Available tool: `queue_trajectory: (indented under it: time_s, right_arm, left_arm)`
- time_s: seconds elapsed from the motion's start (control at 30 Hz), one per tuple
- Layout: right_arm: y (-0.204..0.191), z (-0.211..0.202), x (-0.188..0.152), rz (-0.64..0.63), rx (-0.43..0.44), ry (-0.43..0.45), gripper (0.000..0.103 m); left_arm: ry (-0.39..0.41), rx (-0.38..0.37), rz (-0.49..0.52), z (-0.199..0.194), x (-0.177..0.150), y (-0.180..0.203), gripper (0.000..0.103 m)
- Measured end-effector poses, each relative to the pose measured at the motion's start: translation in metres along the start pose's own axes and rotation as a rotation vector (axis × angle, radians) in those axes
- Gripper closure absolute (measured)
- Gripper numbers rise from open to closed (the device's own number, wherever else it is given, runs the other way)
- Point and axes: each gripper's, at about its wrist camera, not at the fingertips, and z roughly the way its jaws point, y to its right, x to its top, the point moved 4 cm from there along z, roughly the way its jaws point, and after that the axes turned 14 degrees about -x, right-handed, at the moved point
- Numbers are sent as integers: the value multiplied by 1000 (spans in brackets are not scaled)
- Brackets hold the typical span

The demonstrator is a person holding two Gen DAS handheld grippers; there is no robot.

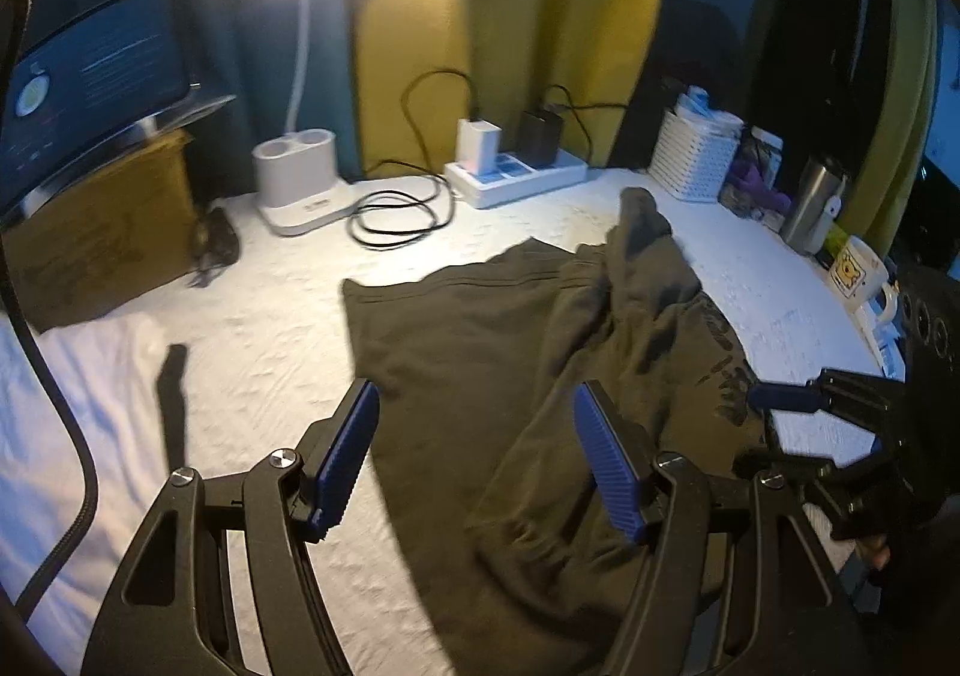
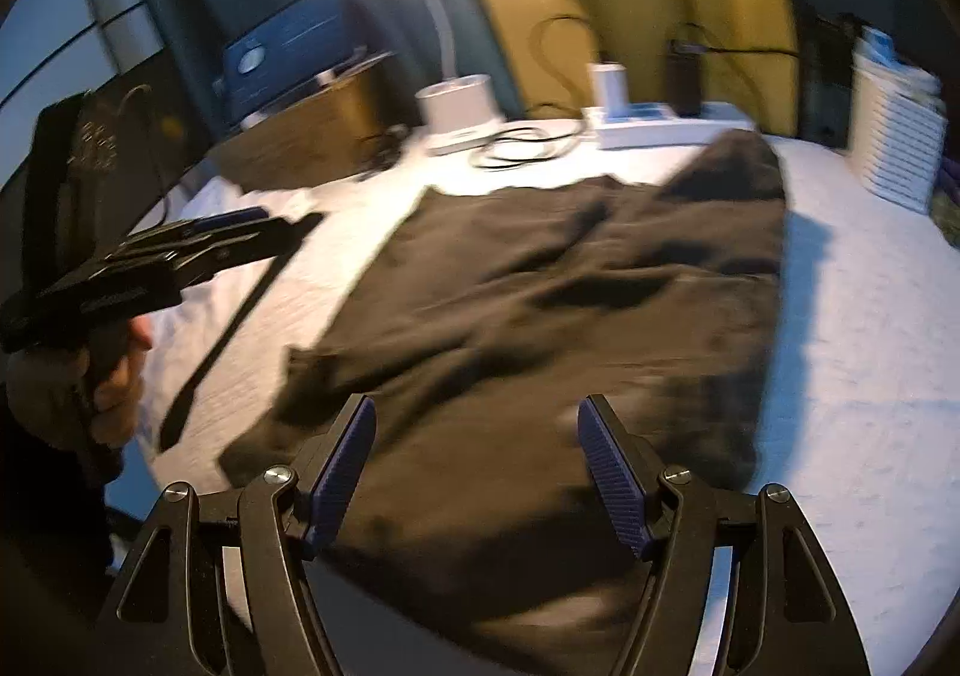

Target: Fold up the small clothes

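Note:
A dark olive garment [image 1: 510, 376] lies spread and rumpled on the white cloth-covered table [image 1: 258, 328]; its right part is bunched into folds with a dark print. It also fills the middle of the right wrist view [image 2: 570, 316]. My left gripper [image 1: 474, 454] is open and empty, hovering over the garment's near left part. It also shows in the right wrist view [image 2: 240, 238] at the left, held by a hand. My right gripper [image 2: 477, 472] is open and empty above the garment's near edge. It shows in the left wrist view [image 1: 804, 400] at the right.
At the back stand a white lamp base [image 1: 297, 178], a coiled black cable [image 1: 396, 214], a power strip with chargers [image 1: 516, 165], a white basket [image 1: 696, 153], a steel tumbler [image 1: 813, 205] and a mug [image 1: 858, 271]. A cardboard box [image 1: 102, 232] with a monitor sits left.

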Motion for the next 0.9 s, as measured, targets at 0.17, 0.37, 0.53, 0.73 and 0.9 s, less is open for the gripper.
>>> queue_trajectory:
  time_s: [0.17, 0.37, 0.53, 0.73, 0.9]
  right_arm:
    - [42, 9, 1, 59, -61, -7, 31]
    - [76, 18, 1, 118, -81, -20, 31]
    - [96, 23, 6, 158, -87, -17, 31]
    - [115, 29, 10, 188, -90, -17, 31]
    - [116, 35, 9, 191, -82, -22, 31]
  left_arm:
    - [-60, -25, 2, 32, 11, 10, 36]
    - [-130, -23, 81, 69, 21, 25, 36]
    - [-182, 41, 216, 101, 25, 34, 36]
    - [-308, 22, 260, 117, 9, 40, 36]
    - [-375, -1, 312, 123, -7, 52, 36]
